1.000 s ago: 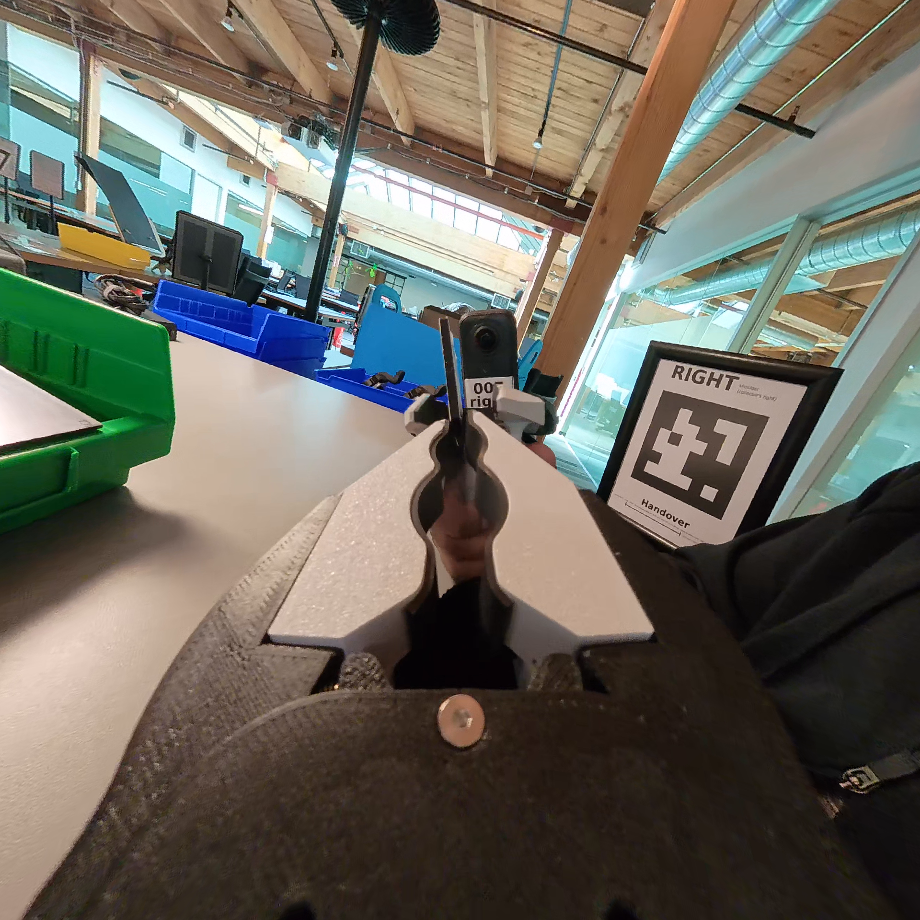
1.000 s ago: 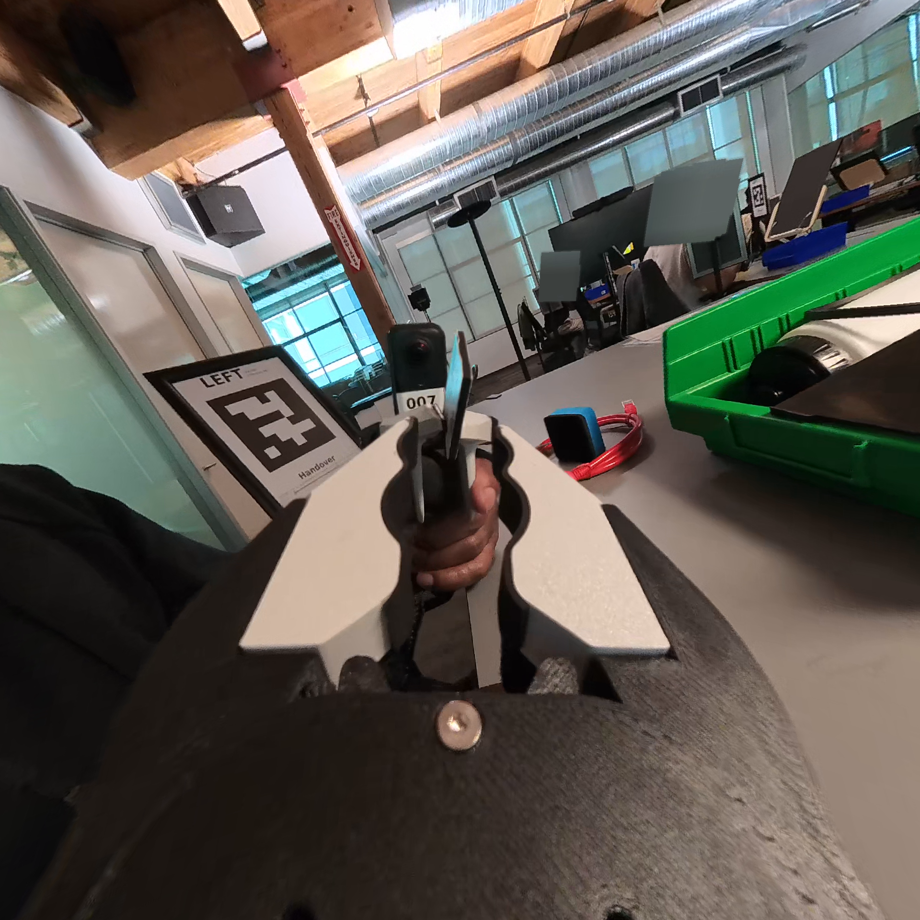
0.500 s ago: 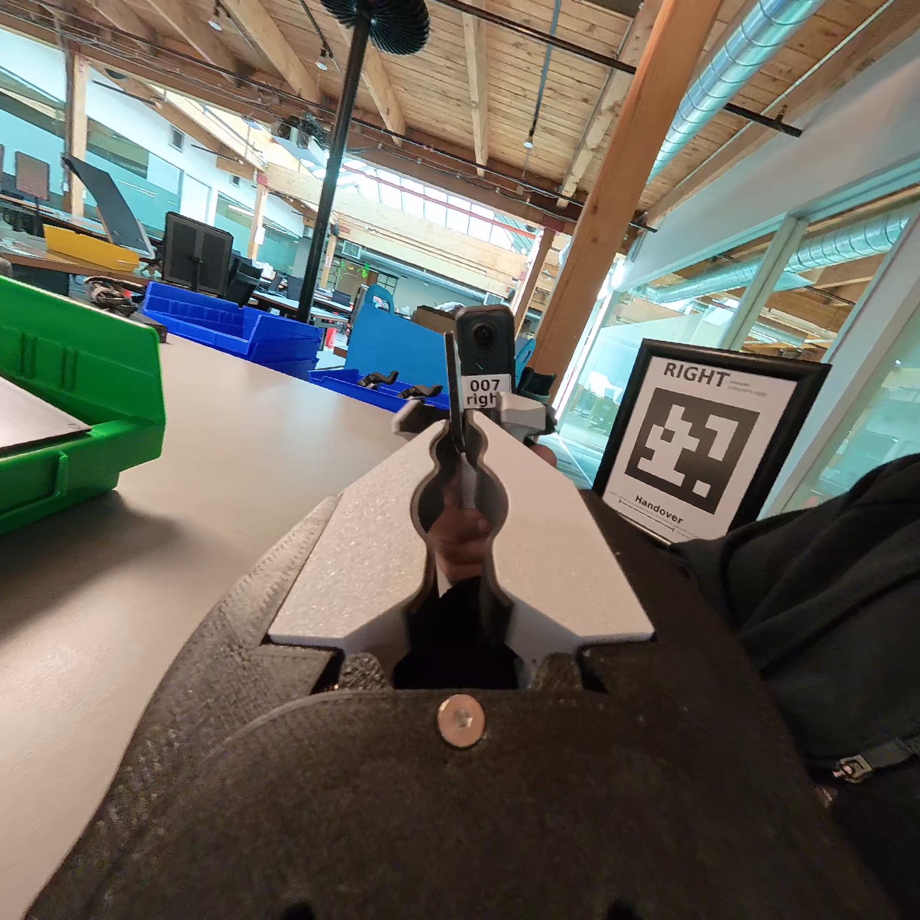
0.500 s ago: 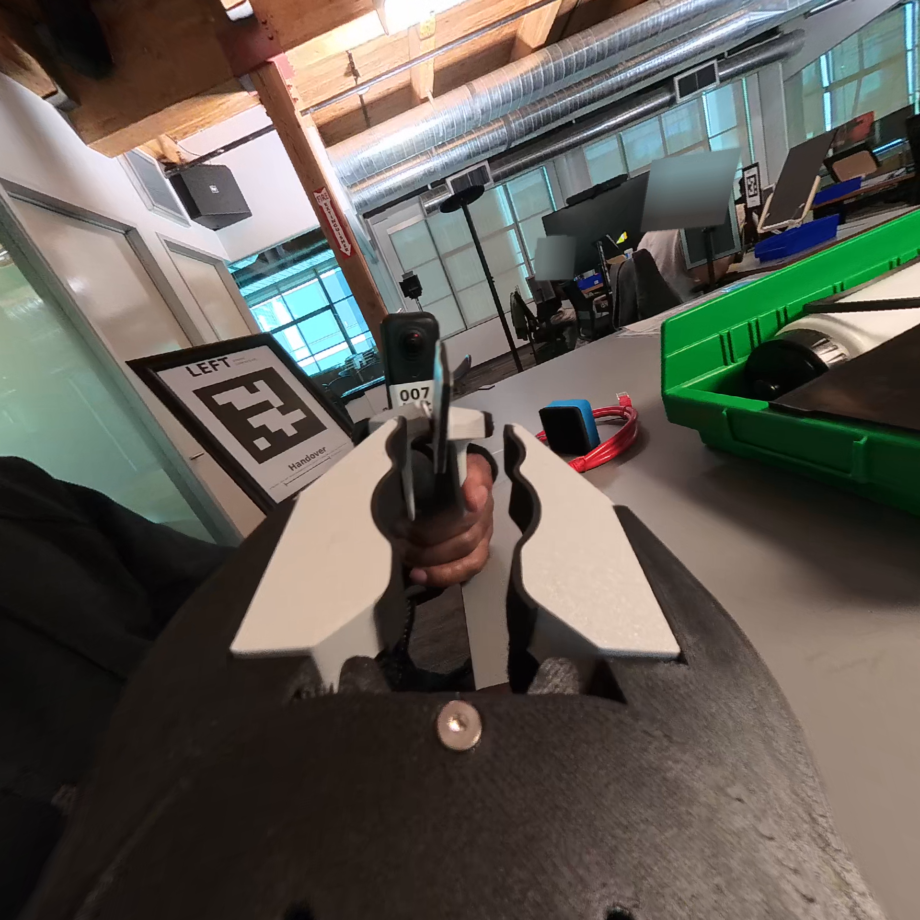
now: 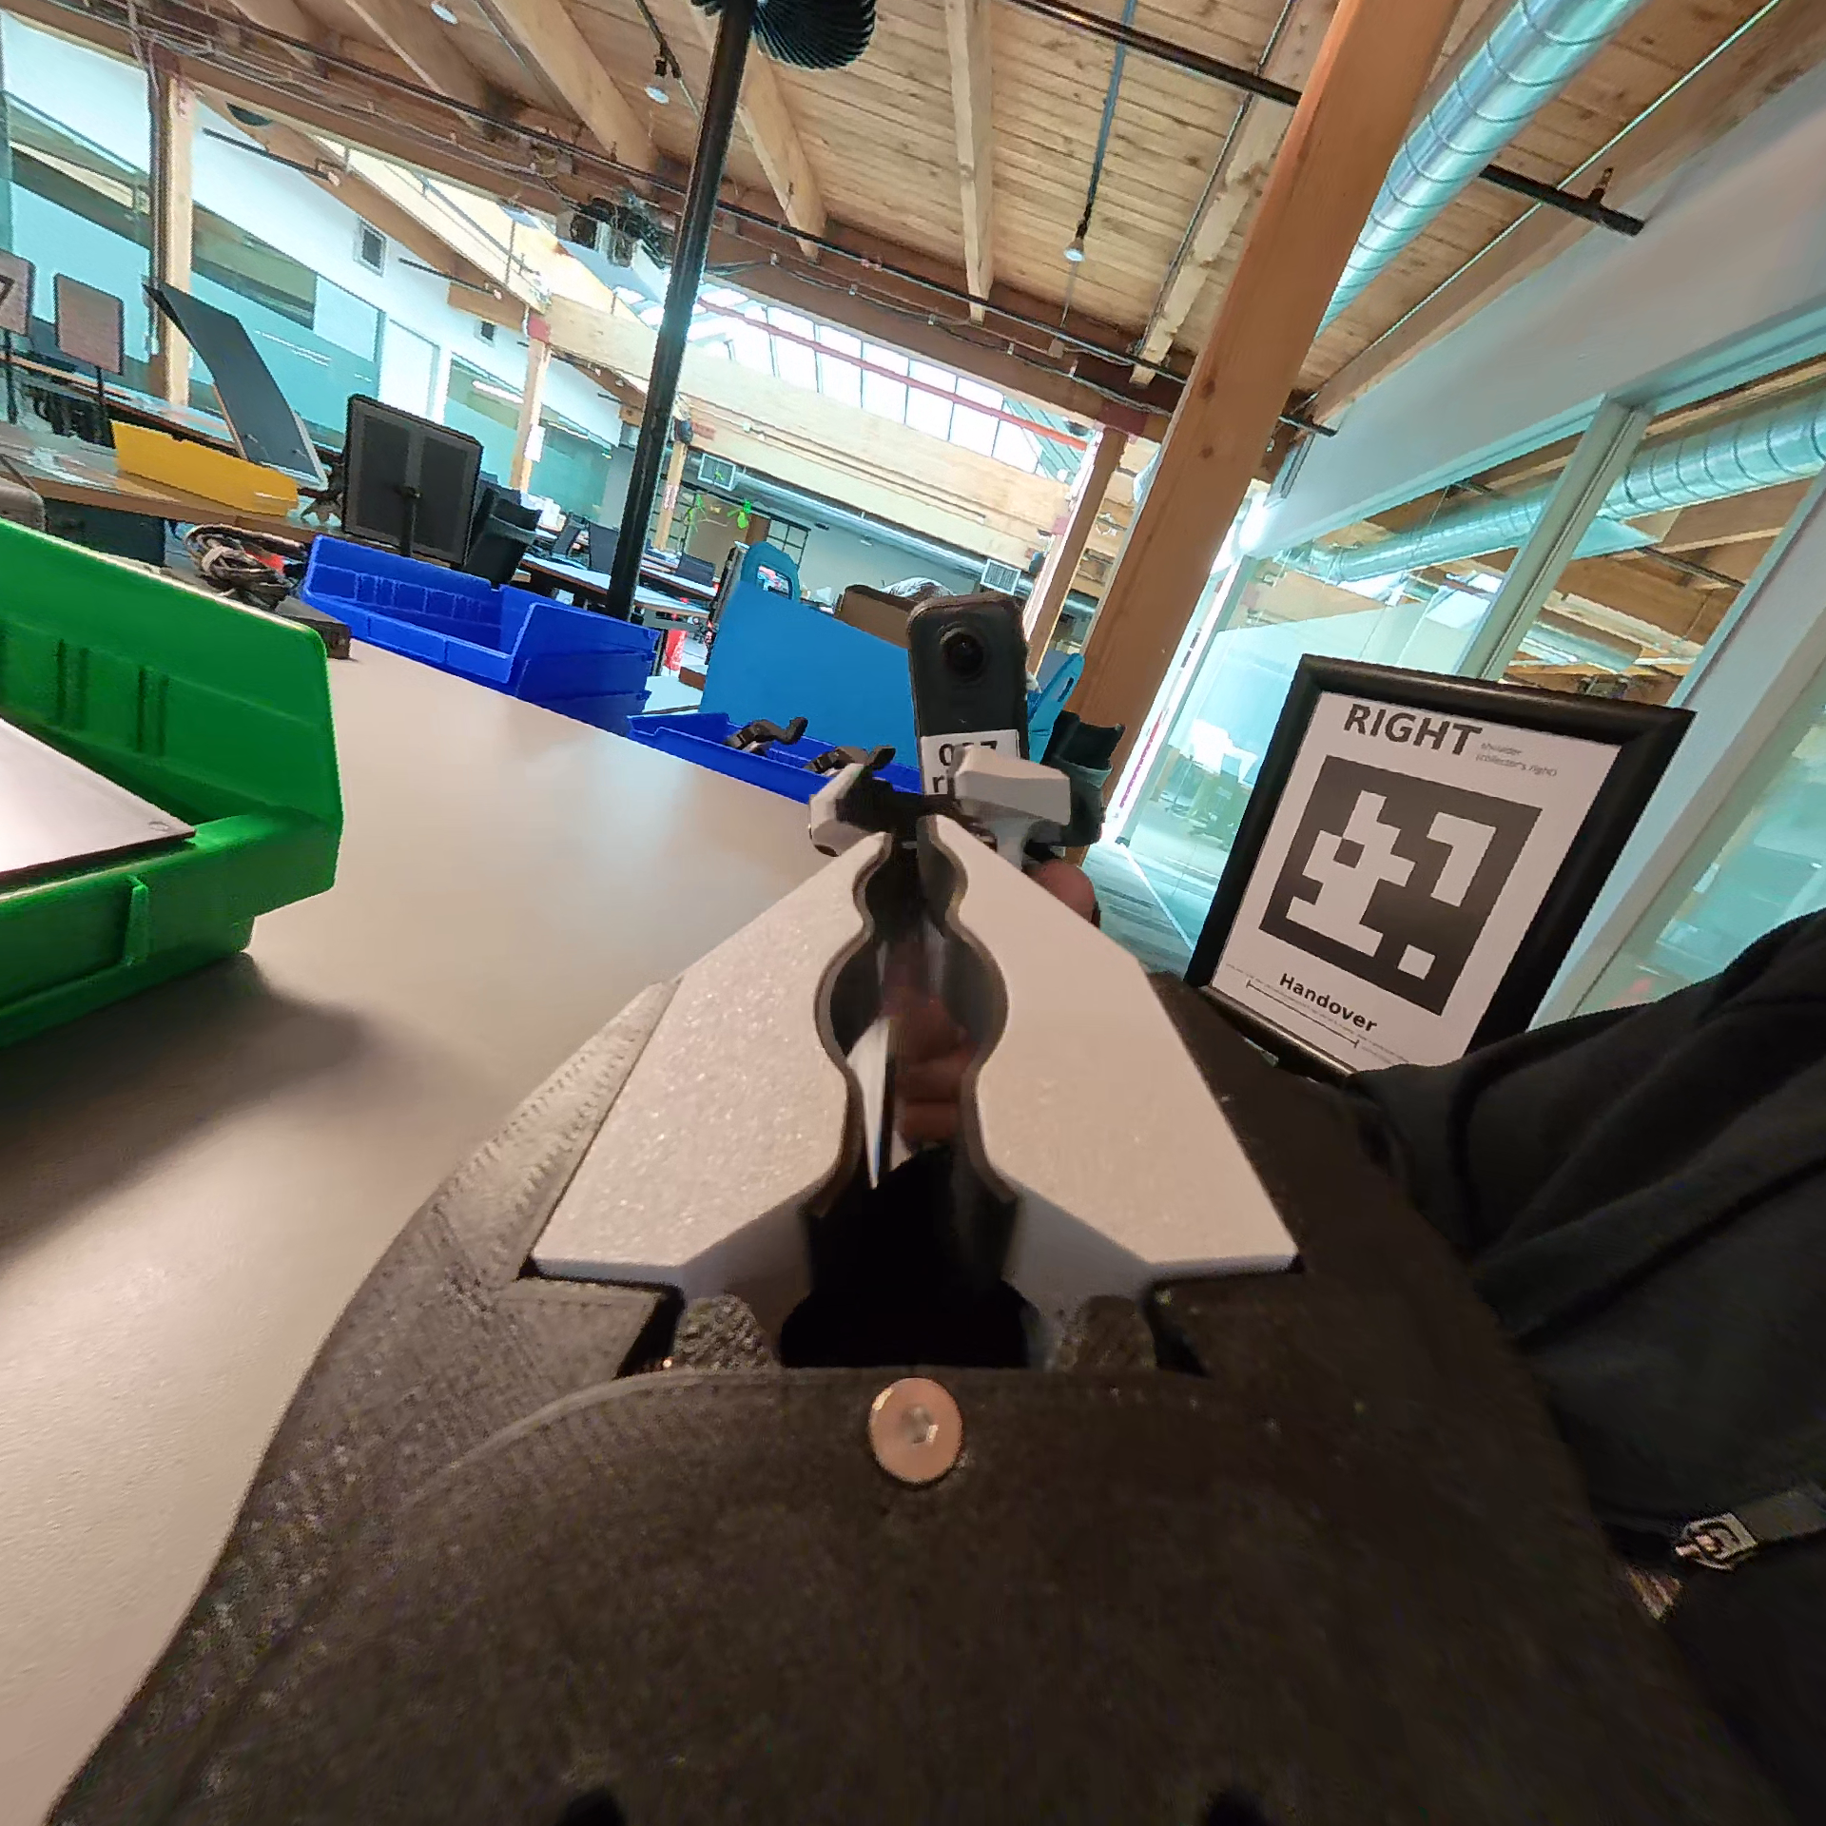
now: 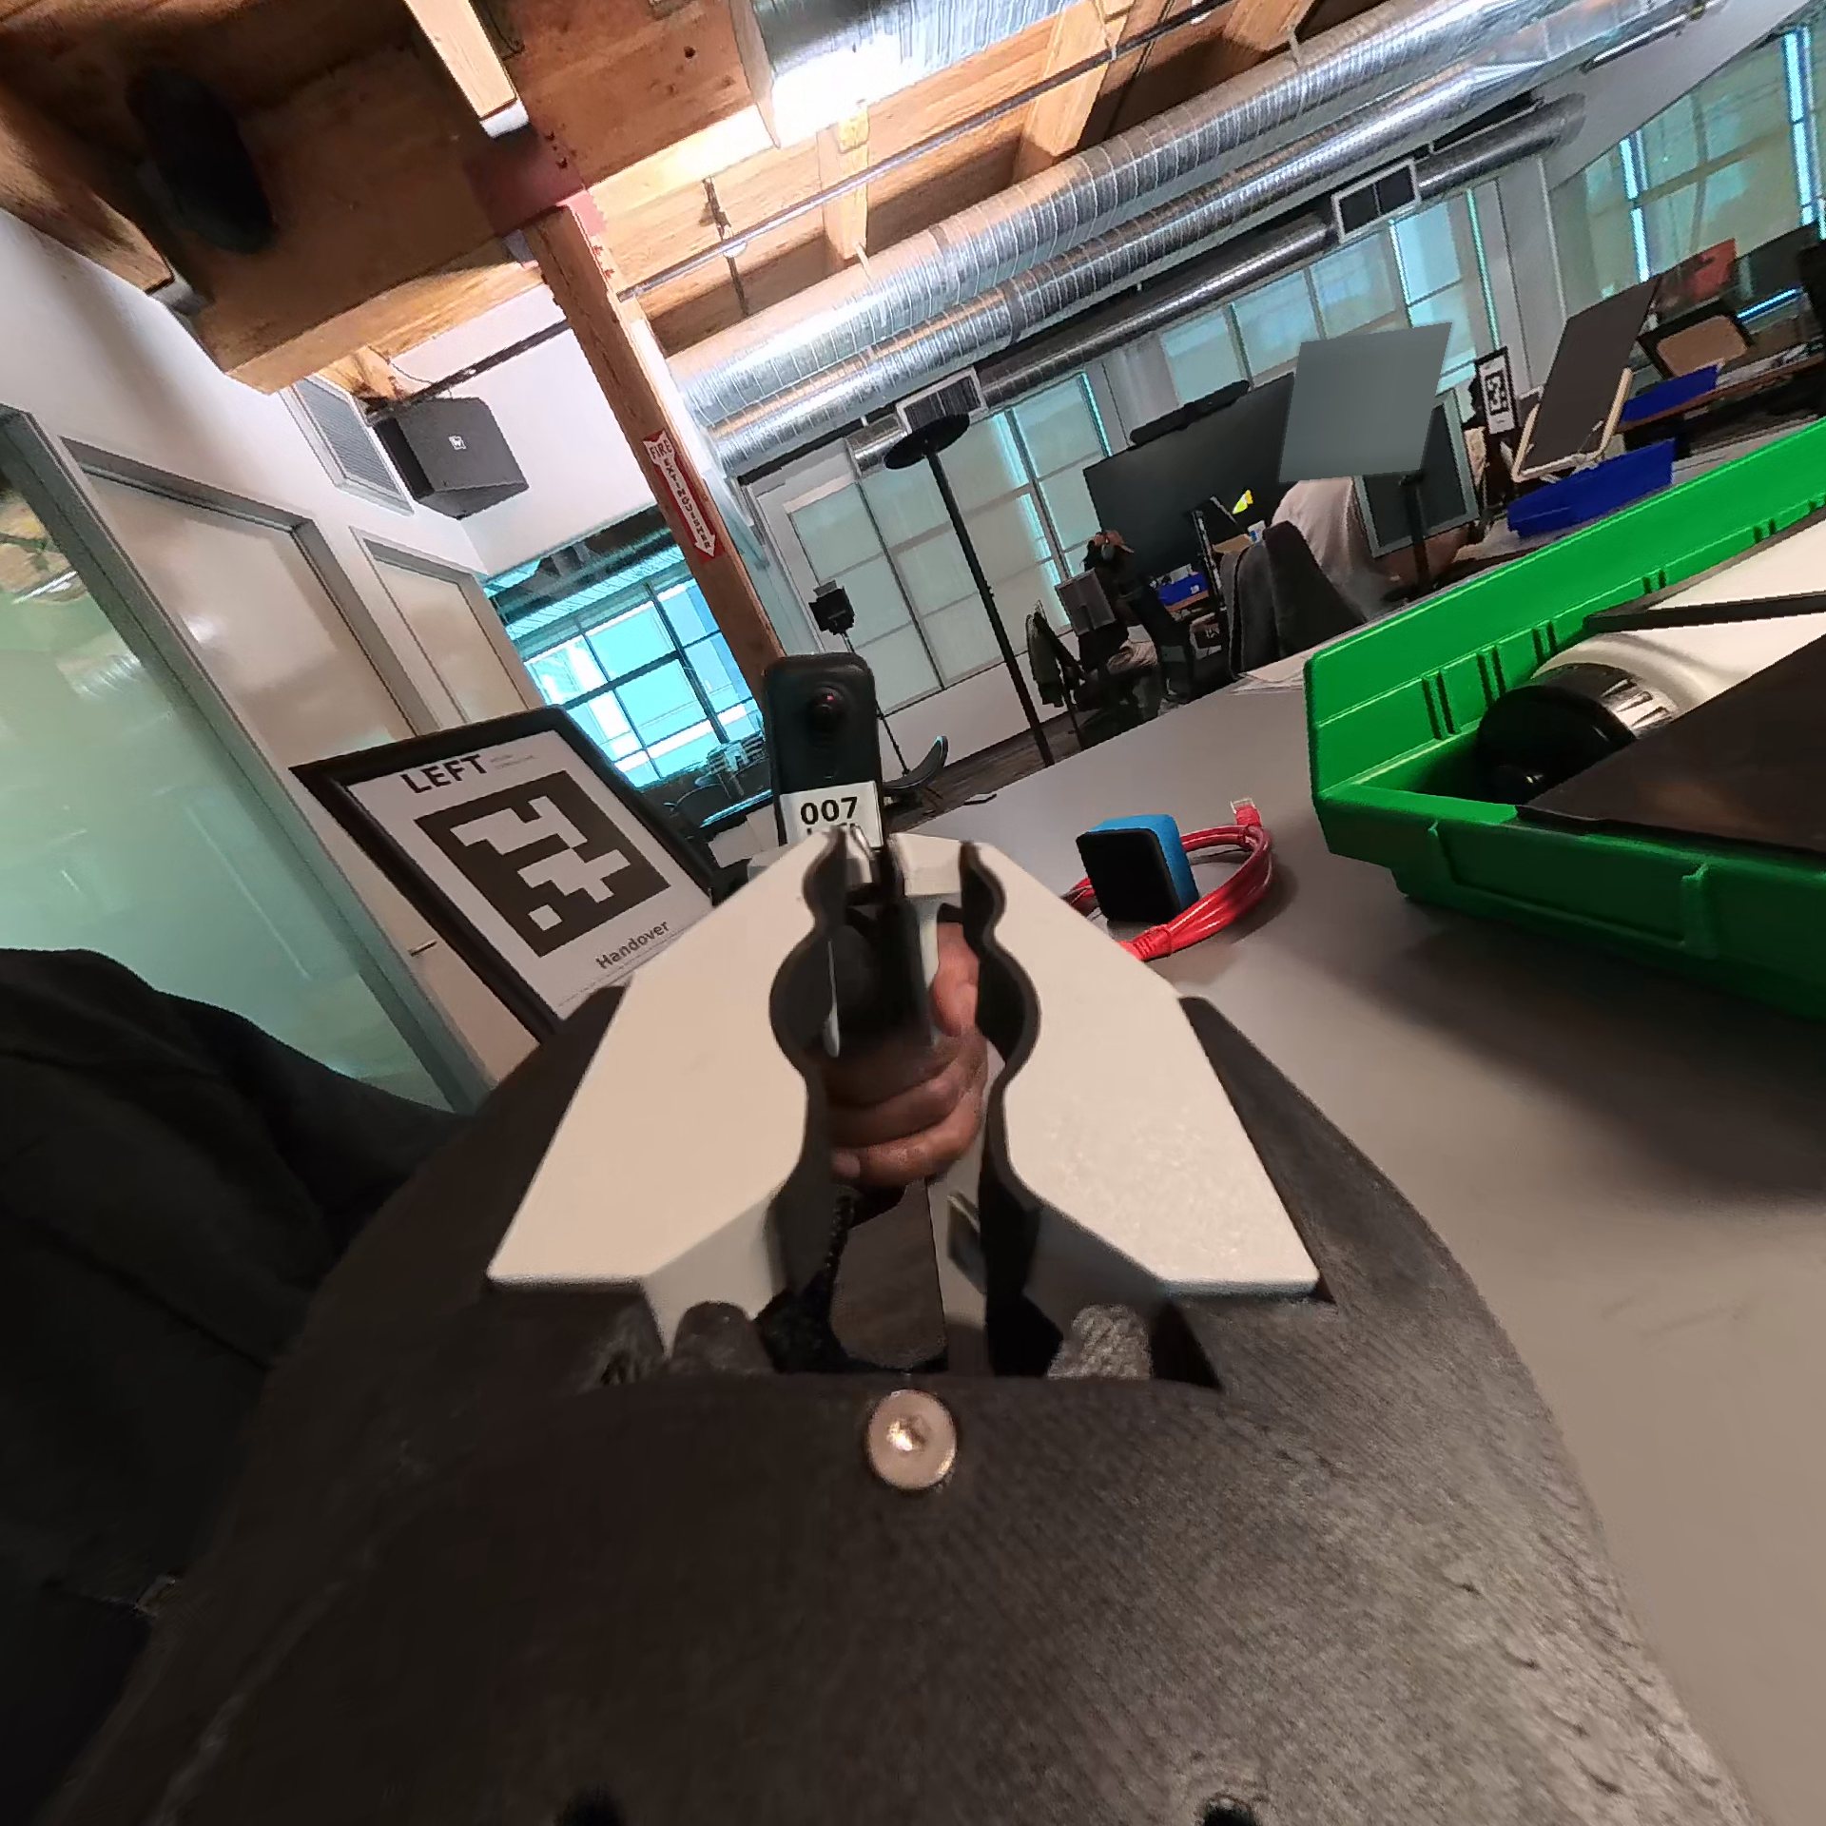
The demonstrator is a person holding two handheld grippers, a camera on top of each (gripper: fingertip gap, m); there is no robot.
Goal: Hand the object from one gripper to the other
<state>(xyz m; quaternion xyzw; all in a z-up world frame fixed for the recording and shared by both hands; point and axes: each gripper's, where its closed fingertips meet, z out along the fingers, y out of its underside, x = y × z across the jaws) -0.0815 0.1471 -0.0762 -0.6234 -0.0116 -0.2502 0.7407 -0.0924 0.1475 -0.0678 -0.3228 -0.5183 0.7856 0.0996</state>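
Thin dark flat object [image 5: 911,949] is sitting upright, edge-on, with left gripper [image 5: 914,848] jaws clamping it. Right gripper [image 6: 894,858] jaws are standing apart around it. Framed signs [image 6: 539,865] with printed markers are standing behind; green bin [image 6: 1541,820] resting on table [image 6: 1433,1077].

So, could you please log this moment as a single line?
handover | left gripper shut on thin dark object | right gripper jaws open, facing it
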